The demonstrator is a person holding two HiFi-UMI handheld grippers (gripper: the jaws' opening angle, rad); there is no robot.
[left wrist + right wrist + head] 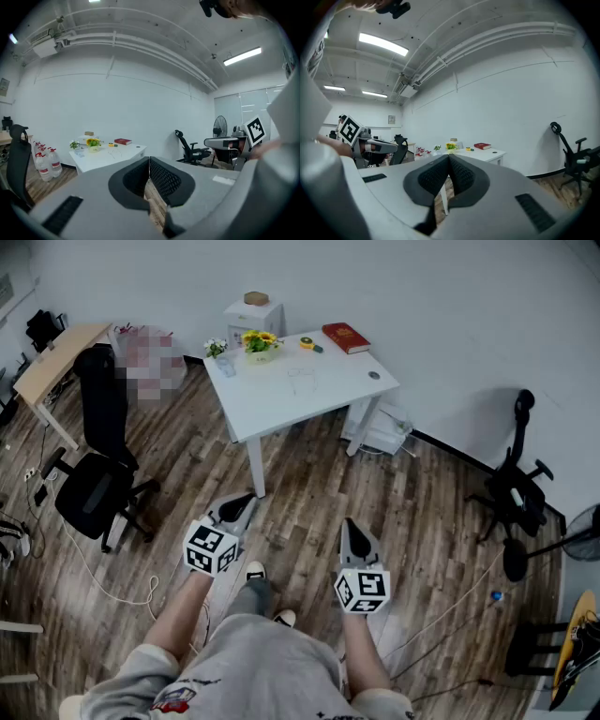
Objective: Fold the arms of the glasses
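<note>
Standing well apart from the white rectangular table [272, 404], with the thin wire-rimmed clear glasses [302, 381] lying near its middle, too small to tell how the arms are sitting. Holding the grey left gripper [246, 498] and the grey right gripper [347, 523] low over the wooden floor [309, 484], each with jaws pressed together on nothing. Judging the glasses light, springy and easily bent or scratched; probably pinching one arm near its tip while steadying the bridge, keeping off the lenses. Counting one table, two black office chairs [94, 479], two grippers, one red book [346, 337], one pair of glasses.
</note>
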